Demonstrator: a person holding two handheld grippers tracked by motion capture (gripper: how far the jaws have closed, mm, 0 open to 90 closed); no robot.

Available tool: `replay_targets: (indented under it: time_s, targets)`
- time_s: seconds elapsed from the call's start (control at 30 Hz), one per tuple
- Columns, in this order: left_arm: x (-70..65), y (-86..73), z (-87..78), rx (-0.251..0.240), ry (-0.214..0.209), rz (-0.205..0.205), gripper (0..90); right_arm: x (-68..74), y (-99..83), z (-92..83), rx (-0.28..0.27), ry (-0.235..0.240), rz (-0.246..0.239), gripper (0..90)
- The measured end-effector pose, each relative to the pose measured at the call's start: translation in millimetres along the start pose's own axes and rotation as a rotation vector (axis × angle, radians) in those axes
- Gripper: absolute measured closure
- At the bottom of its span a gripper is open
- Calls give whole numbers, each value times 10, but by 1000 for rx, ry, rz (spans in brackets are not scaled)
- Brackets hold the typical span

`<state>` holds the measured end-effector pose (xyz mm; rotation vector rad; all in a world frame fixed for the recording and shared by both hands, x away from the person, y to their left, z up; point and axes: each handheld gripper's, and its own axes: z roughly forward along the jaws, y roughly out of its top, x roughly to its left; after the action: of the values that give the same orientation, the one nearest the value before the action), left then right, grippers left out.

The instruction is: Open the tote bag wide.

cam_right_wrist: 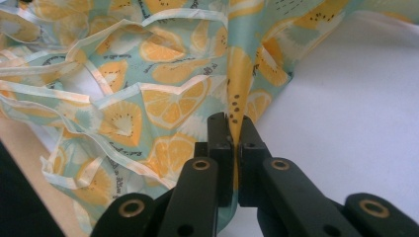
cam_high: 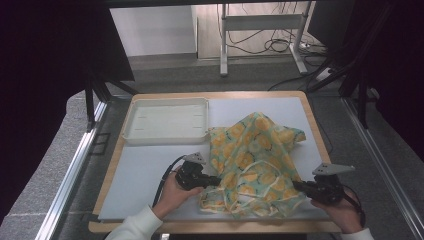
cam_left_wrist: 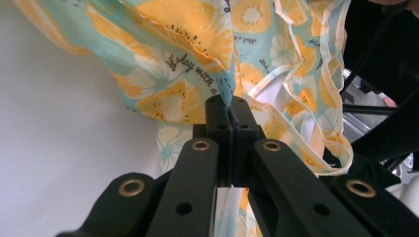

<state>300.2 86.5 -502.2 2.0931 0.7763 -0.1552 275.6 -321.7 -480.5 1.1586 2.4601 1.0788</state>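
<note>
A crumpled cloth [cam_high: 252, 160] printed with orange slices on pale teal lies on the right half of the white table mat [cam_high: 145, 175]. My left gripper [cam_high: 216, 180] is at the cloth's near left edge, its jaws shut on a fold of the fabric [cam_left_wrist: 225, 74]. My right gripper [cam_high: 296, 185] is at the near right edge, its jaws pinched on another fold [cam_right_wrist: 237, 94]. The cloth bunches up between the two grippers, and its cream-piped hem [cam_right_wrist: 99, 143] hangs loose.
A shallow white tray [cam_high: 167, 119] stands at the back left of the mat. The wooden table edge [cam_high: 210, 227] runs along the front. Metal rails [cam_high: 70, 170] flank the table, and a desk frame with cables [cam_high: 260, 30] stands beyond it.
</note>
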Motion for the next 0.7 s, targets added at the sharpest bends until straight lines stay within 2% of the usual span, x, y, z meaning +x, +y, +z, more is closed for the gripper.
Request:
replay_targets:
  time_s: [0.23, 0.37, 0.7]
  targets:
    - [-64, -64, 43, 18, -38, -9, 898, 16, -149, -107, 10, 0, 0, 877]
    - [-75, -89, 89, 29, -52, -21, 897, -22, -233, -87, 38, -9, 17, 868]
    - [-124, -136, 189, 73, -70, -13, 897, -71, -300, -84, 67, -17, 26, 874]
